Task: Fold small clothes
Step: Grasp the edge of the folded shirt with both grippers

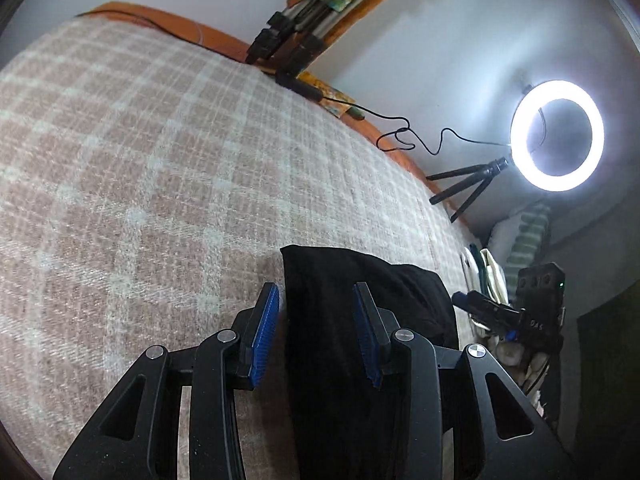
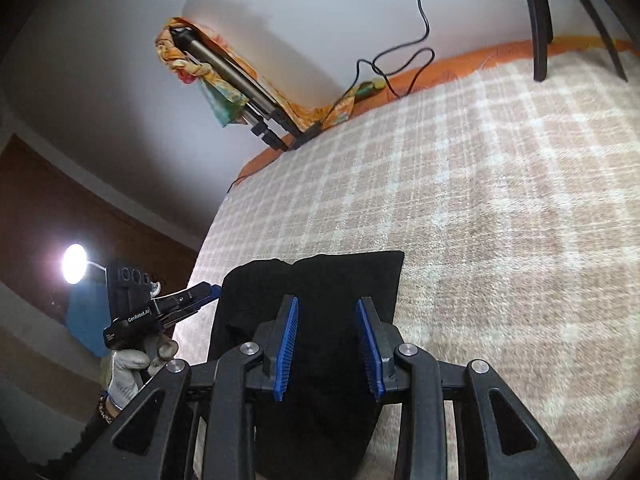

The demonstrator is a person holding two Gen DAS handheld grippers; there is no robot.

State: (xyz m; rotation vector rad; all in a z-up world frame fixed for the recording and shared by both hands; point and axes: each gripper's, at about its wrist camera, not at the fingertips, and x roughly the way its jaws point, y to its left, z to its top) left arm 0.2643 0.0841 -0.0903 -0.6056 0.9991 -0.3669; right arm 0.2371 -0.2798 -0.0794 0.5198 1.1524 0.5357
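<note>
A black garment (image 1: 360, 320) is lying folded on the bed's checked blanket (image 1: 140, 160), while the left gripper (image 1: 316, 336) and right gripper (image 2: 328, 344) are hovering over it, jaws parted and gripping nothing; further folds are probably remaining.

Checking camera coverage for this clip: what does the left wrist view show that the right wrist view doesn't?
Left wrist only: the lit white ring light on its small black tripod.
Right wrist only: the person's grey-gloved hand gripping the other tongs' handle, and a round bright lamp.
Both: the folded black garment on the beige checked blanket, each view's own tongs open above it, and a black cable.
</note>
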